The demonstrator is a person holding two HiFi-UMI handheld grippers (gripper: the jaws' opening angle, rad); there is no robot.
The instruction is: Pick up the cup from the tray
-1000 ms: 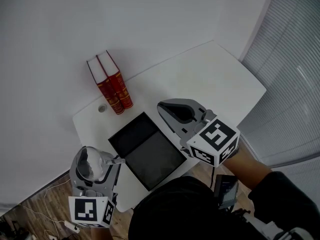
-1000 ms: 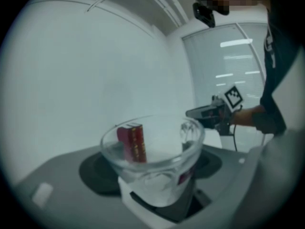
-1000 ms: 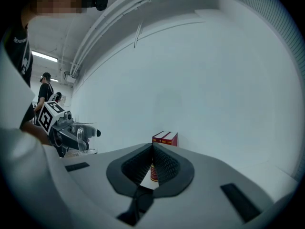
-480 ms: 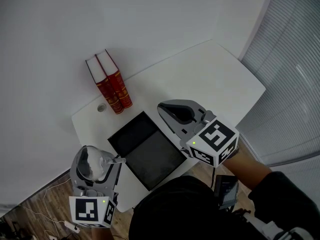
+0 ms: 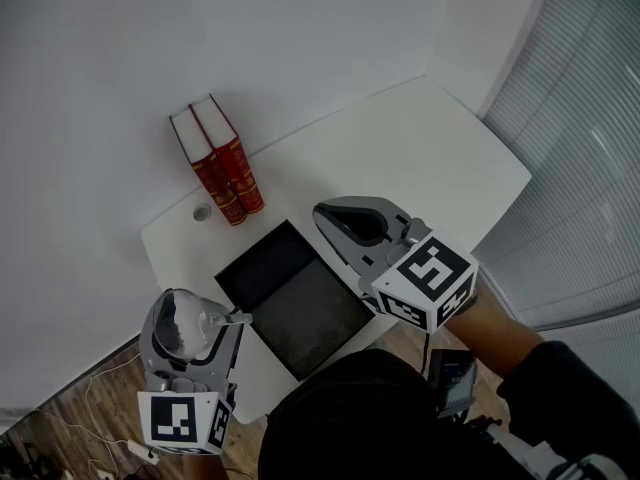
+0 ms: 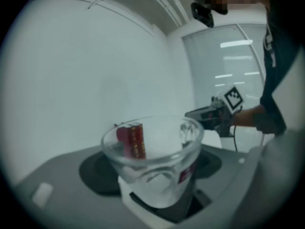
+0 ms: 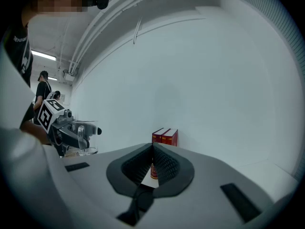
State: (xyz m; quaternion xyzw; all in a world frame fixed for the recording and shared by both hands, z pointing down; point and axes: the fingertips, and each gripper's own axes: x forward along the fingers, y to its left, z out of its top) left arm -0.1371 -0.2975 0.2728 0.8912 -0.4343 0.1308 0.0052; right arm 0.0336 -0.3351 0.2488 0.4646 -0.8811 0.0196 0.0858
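Nothing moved: left gripper (image 5: 188,330) jaws grip cup (image 6: 152,161) beside tray (image 5: 300,303); right gripper (image 5: 352,224) jaws closed.

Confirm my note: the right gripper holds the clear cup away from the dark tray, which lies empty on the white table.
Wrong gripper: the left gripper holds the clear cup, as the left gripper view shows; the right gripper is shut and empty. The rest stands: the dark tray lies empty on the white table.
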